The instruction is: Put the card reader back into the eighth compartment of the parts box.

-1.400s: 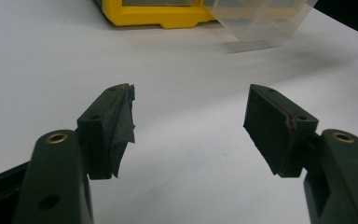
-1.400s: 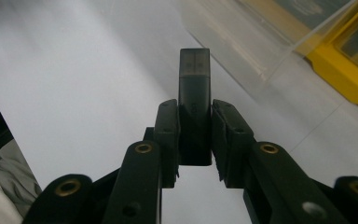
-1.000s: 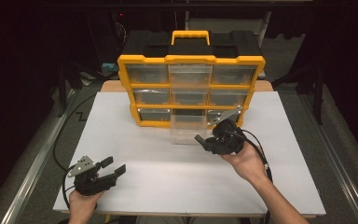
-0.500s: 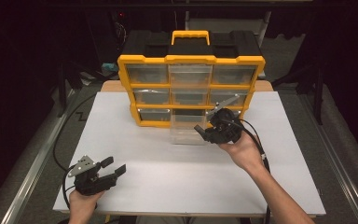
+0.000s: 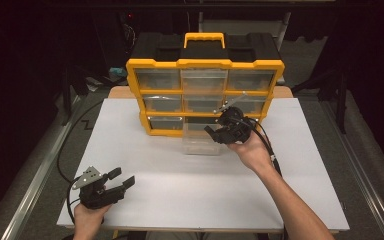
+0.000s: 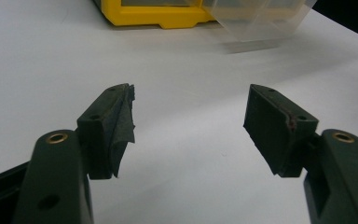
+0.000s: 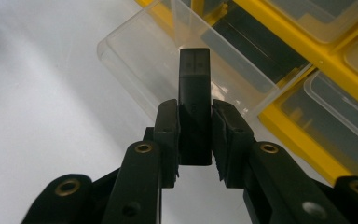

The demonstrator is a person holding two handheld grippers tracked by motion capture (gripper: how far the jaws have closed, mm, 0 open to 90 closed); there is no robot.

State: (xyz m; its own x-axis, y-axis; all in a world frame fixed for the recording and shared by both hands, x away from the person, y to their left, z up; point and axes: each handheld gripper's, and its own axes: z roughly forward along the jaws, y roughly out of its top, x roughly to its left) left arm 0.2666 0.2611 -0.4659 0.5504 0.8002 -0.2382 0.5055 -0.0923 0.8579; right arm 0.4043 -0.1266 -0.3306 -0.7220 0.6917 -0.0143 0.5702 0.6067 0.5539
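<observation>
Right gripper view: we are seeing our right gripper [image 7: 193, 135] clamping a small black block [image 7: 194, 100] between its pads, upright, roughly half of it standing proud of the jaws.
Block's place: we are holding it in the air just above the clear drawer [image 7: 168, 60], which is lying pulled out on the table in front of the yellow organizer [image 5: 205, 95].
Handling: we are judging the block light and stiff, a hard moulded plastic with flat faces and square edges; it is probably smooth enough to slip if the squeeze is eased.
Where to hold: we are gripping its two broad flat sides low down, which is looking like the steadiest hold and is leaving the top end free to go into the drawer.
Drawer: we are reading it as thin, glossy, see-through plastic with rounded corners, light enough to skid if bumped.
Organizer: a yellow frame with a black top and yellow handle is carrying rows of clear drawers; the drawer's own slot is sitting open at the bottom middle.
Left gripper [image 5: 117, 186]: we are resting it well short of the organizer, jaws wide, nothing between them; one pad [image 6: 121, 126] is looking frayed.
Table [image 5: 170, 200]: a matte white board is lying flat under the organizer.
</observation>
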